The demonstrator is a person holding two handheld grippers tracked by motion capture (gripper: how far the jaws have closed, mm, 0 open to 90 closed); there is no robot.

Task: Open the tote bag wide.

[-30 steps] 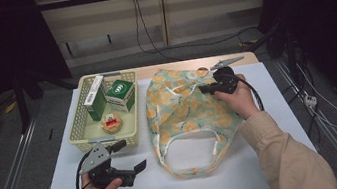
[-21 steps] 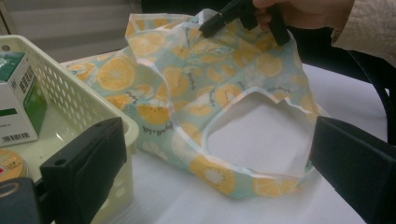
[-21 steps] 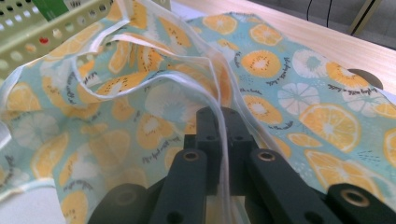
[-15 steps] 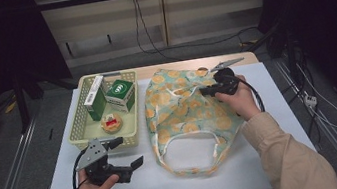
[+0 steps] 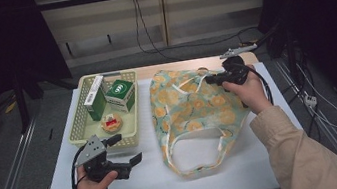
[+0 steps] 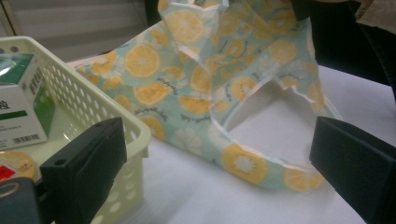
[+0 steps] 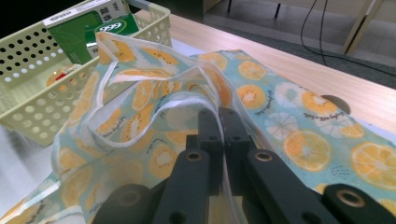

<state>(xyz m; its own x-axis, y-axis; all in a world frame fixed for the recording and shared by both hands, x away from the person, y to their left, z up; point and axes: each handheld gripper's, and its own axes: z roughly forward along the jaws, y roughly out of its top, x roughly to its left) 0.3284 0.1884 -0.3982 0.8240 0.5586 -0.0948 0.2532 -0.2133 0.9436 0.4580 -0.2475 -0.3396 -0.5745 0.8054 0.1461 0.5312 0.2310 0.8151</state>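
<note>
Left gripper point(image 5: 123, 151) held low, jaws wide apart, right gripper point(image 5: 211, 80) raised, jaws pressed together, forearm extended

Box labels point(image 5: 118, 89) too small to read, bag point(image 6: 210, 79) top cropped

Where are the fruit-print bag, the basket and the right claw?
Fruit-print bag point(image 5: 194, 108): high view, middle of the cloth.
Basket point(image 5: 77, 130): high view, its left wall.
Right claw point(image 7: 218, 122): right gripper view, between the shut tips, pinching the bag's white-edged rim.
</note>
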